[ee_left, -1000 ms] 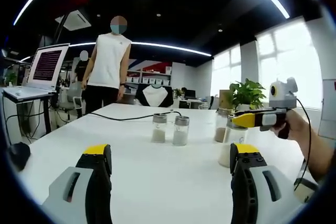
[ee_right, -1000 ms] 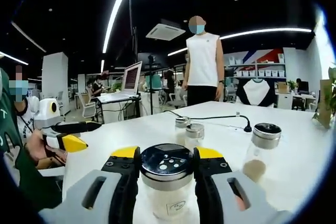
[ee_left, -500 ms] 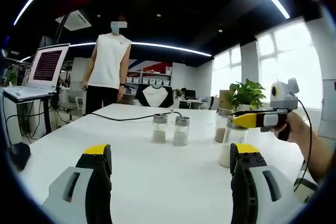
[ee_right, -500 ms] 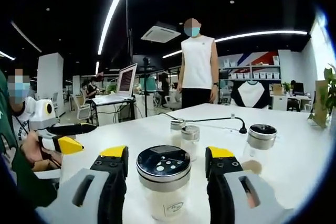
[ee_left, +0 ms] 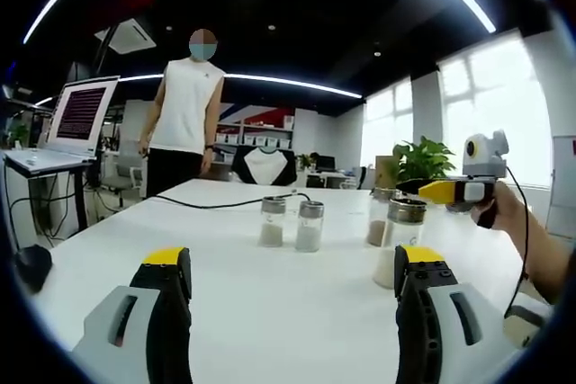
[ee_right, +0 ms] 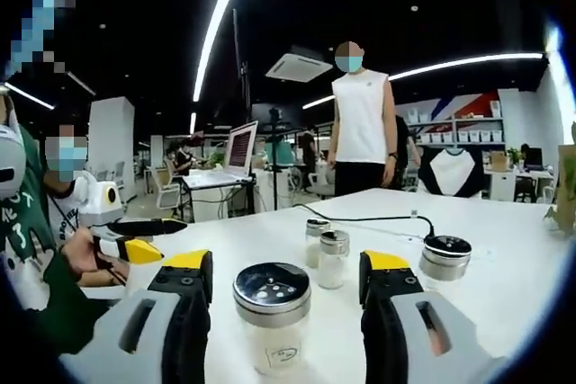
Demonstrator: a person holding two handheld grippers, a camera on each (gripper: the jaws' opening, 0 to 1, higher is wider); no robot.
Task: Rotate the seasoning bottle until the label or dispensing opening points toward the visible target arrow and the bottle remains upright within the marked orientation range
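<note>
Left gripper view: at the far left we see a laptop with a dark lit screen on a side desk. A person in a white sleeveless top stands behind a wide white table. Our left gripper rises from the bottom edge with its yellow-tipped jaws spread wide and nothing between them. A black cable trails across the far part of the table. Near the middle stand two small glass shakers, side by side and upright, each holding pale powder. Further right is the seasoning bottle, upright on the table, with a metal cap and pale contents; another jar with brownish contents stands just behind it. A potted plant sits beyond them. At the right edge a hand holds the right gripper, its yellow tip above the bottle and apart from it.

Right gripper view: at the left, a person in a green top holds the left gripper near the table edge. Our right gripper has its jaws wide apart, and the seasoning bottle stands upright between them, touching neither. Its dark cap shows several shaker holes, and a small label sits low on the glass facing us. Behind it are the two small shakers, then a metal-capped jar to the right. We cannot make out any arrow mark on the table.
</note>
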